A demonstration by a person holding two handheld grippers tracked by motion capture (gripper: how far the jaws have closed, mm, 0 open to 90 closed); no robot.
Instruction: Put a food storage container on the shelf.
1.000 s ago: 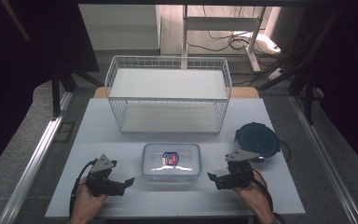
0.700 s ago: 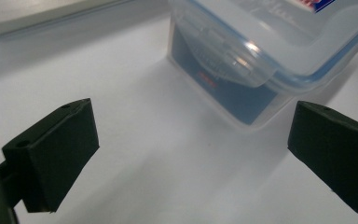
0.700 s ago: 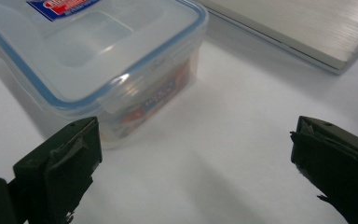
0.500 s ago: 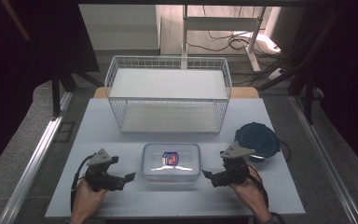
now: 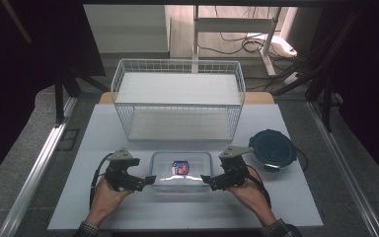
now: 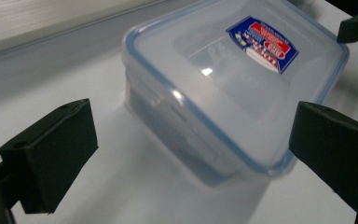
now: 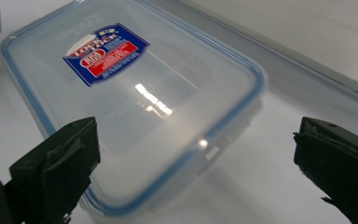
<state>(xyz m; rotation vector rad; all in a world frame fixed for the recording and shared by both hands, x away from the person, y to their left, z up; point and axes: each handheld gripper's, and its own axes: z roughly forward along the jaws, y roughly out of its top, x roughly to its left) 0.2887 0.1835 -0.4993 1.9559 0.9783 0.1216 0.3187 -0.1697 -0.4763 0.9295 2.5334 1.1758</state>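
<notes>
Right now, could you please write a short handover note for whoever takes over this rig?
Left tool: open, at the left end of the box, not gripping.
Right tool: open, at the box's right end, not gripping.
Box: clear, lid on, flat on the table near the front edge, between both tools.
Wire basket stands behind it; a dark round lid lies to the right.
Done: both tools lined up on the box.
Left: probably close on it and lift; nothing grasped yet.

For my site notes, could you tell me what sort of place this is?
Probably a lab recording bench: a white table between dark curtains, loose cables on the floor behind, and a staged wire basket and clear container.
</notes>
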